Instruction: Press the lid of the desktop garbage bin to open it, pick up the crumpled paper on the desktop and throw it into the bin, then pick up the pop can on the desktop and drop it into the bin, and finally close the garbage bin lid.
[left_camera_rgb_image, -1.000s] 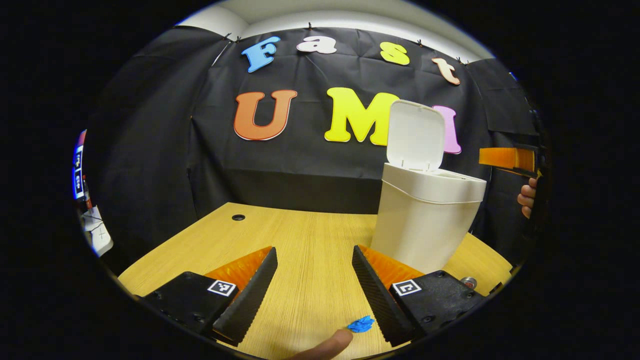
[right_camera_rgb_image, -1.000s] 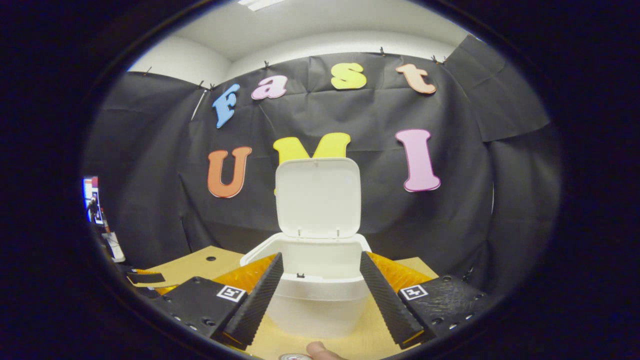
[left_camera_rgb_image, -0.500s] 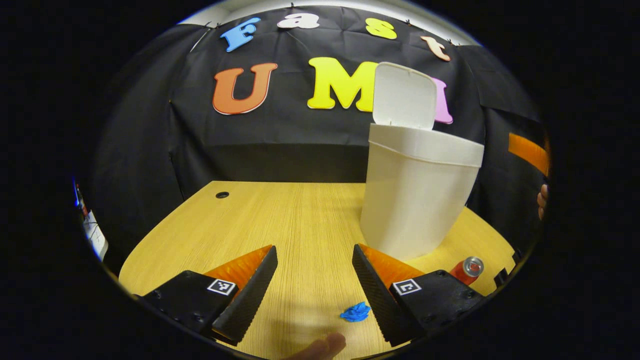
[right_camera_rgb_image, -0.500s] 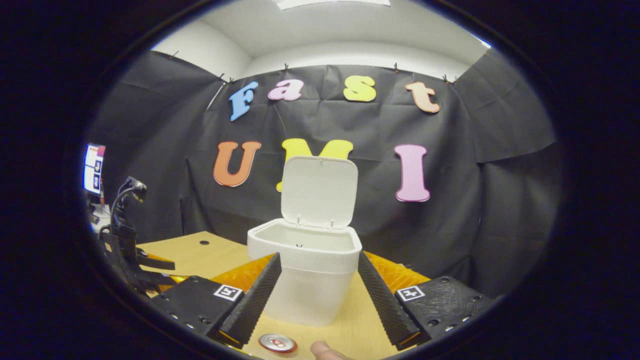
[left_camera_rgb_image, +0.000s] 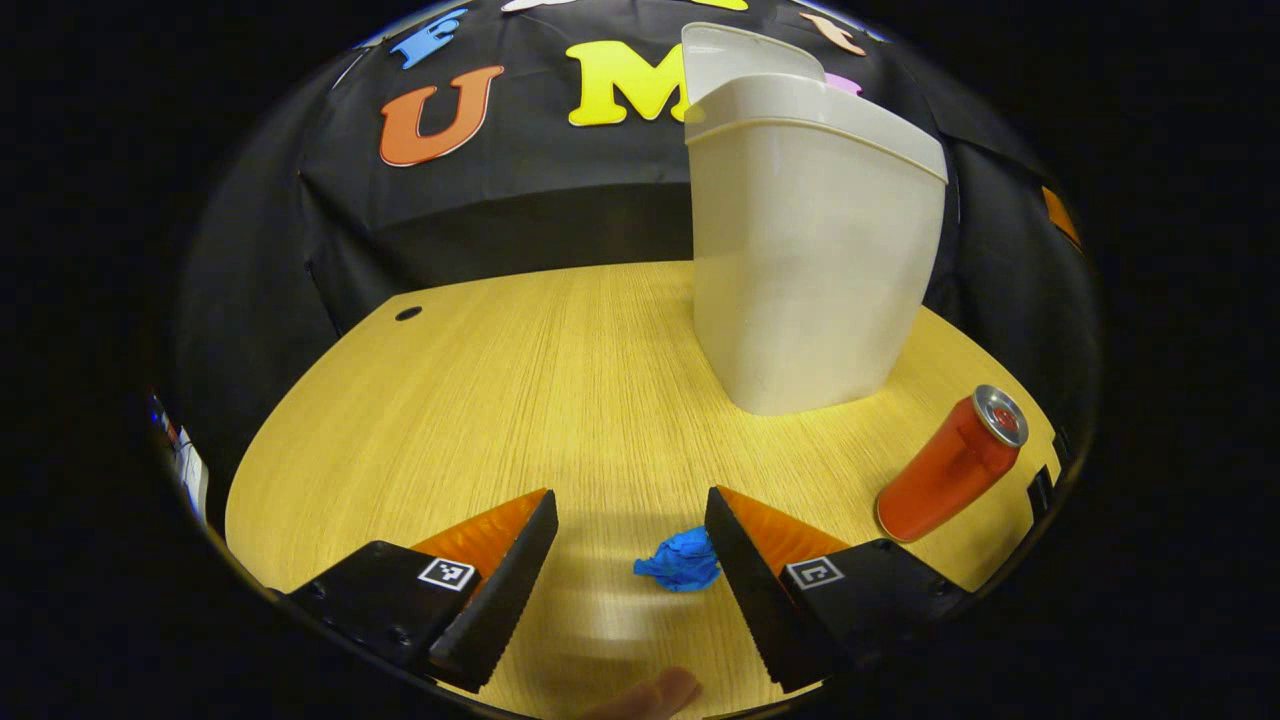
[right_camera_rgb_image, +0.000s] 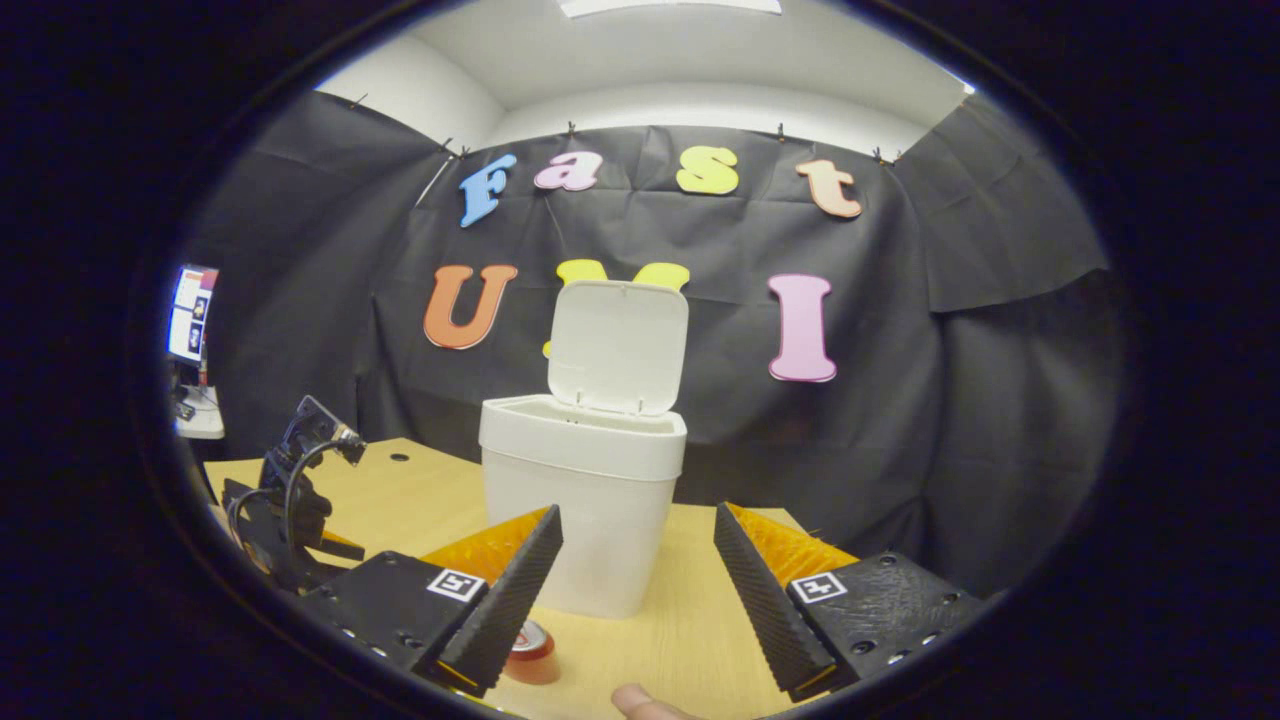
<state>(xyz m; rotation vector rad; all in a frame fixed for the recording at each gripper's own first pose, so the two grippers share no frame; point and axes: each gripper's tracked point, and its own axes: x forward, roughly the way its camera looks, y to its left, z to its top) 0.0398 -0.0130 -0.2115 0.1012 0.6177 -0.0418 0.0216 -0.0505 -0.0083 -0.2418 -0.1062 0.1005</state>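
Place: a recording booth set up in a plain indoor room, of lab or office kind.
Walls: black cloth (right_camera_rgb_image: 320, 260) hung in creased sheets and clipped along its top edge, closing in the back and both sides.
Room beyond: white wall and ceiling (right_camera_rgb_image: 680, 60) above the cloth, with a flat ceiling light (right_camera_rgb_image: 668, 6).
Work surface: light wood-grain desktop (left_camera_rgb_image: 520, 400) with a round cable hole (left_camera_rgb_image: 408, 313) near its far left corner.
Equipment: lit screen (right_camera_rgb_image: 190, 312) at the far left edge, outside the cloth; cabled gear (right_camera_rgb_image: 290, 490) over the desk's left side.
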